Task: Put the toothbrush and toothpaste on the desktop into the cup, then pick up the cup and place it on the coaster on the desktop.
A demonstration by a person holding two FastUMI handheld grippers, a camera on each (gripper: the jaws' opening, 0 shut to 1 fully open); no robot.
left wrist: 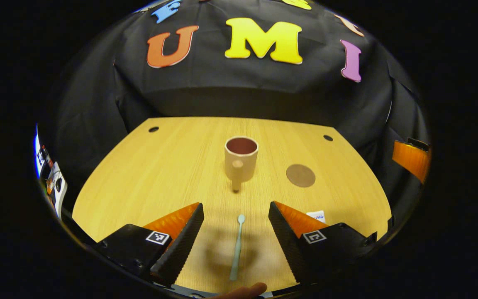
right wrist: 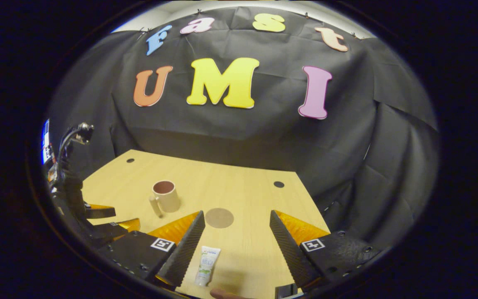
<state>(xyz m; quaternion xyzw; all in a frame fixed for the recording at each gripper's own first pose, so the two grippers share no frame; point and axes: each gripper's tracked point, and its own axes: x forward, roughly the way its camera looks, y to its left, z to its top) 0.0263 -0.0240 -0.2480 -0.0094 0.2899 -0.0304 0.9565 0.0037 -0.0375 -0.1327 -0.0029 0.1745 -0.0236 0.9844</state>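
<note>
- Nothing is done yet: your left gripper (left wrist: 236,226) hangs with fingers wide over the toothbrush (left wrist: 236,249) lying on the counter (left wrist: 139,174).
- Your right gripper (right wrist: 236,236) spreads wide above the toothpaste (right wrist: 207,260).
- The cup (left wrist: 241,158) stands empty beside the bare coaster (left wrist: 300,175).

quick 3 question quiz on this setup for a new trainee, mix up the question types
1. True or false: the cup already holds the toothbrush.
2. Which item lies between the fingers of the right tool? A) toothpaste B) coaster C) cup
3. Fill in: in the left gripper view, the toothbrush lies flat on the table, between the fingers of the open left ____.

Key:
1. False; the cup is empty and the toothbrush lies on the table.
2. A
3. tool
</note>
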